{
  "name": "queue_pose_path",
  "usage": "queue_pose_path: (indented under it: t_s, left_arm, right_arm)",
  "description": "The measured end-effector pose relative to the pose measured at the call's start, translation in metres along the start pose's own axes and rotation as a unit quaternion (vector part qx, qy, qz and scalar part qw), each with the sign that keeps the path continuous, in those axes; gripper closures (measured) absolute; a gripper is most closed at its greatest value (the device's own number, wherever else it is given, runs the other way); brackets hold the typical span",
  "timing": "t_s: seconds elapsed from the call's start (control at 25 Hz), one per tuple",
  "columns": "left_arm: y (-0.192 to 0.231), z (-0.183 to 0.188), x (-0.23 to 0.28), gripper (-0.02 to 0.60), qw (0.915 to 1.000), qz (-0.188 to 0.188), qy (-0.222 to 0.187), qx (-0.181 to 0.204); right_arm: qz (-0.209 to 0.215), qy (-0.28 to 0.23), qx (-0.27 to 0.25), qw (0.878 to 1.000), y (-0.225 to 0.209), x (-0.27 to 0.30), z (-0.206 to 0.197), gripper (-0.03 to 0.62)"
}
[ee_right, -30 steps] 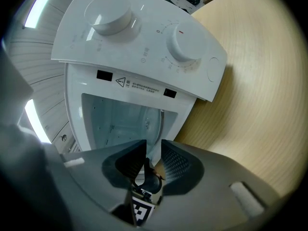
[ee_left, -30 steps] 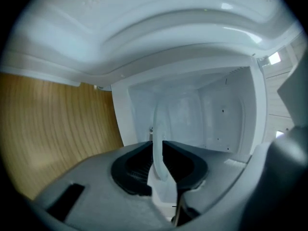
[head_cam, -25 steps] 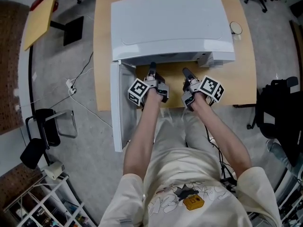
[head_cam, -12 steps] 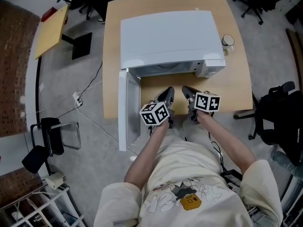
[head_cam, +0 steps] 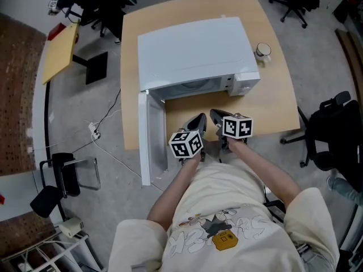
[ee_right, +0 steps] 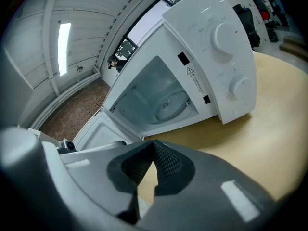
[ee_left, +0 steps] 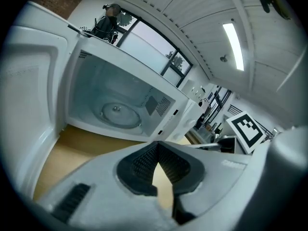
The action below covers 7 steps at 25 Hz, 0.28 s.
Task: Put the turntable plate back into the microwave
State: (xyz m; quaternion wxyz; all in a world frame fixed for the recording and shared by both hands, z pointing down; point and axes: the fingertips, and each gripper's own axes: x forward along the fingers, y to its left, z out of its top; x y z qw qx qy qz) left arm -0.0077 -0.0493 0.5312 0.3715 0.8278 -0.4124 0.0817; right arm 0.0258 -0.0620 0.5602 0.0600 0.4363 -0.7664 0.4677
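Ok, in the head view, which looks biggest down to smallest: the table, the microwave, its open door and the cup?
1. table
2. microwave
3. door, which looks narrow because it is seen from above, nearly edge-on
4. cup, by far the smallest

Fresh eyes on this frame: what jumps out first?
The white microwave dominates the wooden table, its door swung open to the left. The glass turntable plate already sits on the cavity floor, while the left gripper and right gripper hover shut and empty in front of the opening.
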Motion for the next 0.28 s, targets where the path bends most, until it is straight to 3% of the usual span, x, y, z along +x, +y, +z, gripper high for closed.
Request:
queue_pose_path:
  t_s: [0.28]
  left_arm:
    - [0.014, 0.001, 0.004, 0.586, 0.9998, 0.004, 0.000, -0.019]
  right_arm:
    - [0.020, 0.002, -0.008, 1.000, 0.007, 0.012, 0.009, 0.589]
